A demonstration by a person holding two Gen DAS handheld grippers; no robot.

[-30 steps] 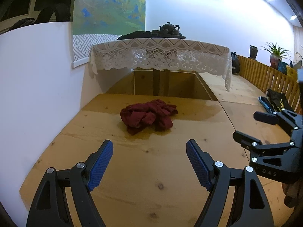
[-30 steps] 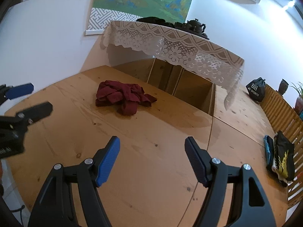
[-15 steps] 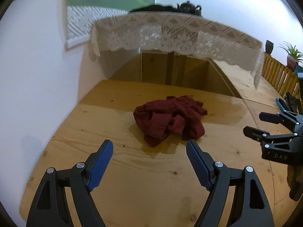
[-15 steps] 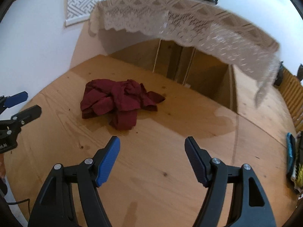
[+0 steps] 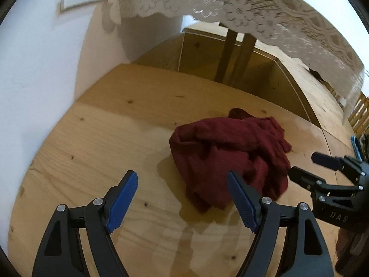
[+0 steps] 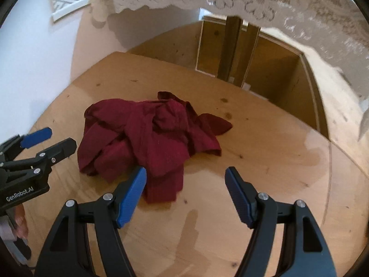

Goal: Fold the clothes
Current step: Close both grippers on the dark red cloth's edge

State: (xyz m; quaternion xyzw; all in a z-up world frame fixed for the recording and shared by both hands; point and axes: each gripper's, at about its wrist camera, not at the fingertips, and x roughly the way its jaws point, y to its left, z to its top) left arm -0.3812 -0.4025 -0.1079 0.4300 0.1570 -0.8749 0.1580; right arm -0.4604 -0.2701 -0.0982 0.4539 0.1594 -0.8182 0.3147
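Observation:
A crumpled dark red garment lies in a heap on the wooden platform; it also shows in the right wrist view. My left gripper is open and empty, just short of the garment's near left edge. It shows at the left of the right wrist view. My right gripper is open and empty, close to the garment's near right edge. It shows at the right of the left wrist view.
A white lace cloth hangs from a table above the far side. Below it is a sunken wooden pit with a post. A white wall borders the left. A wooden fence and dark items stand at far right.
Both grippers have moved forward and down toward the garment, which now looks much larger and nearer. Both stay open. The garment has not moved.

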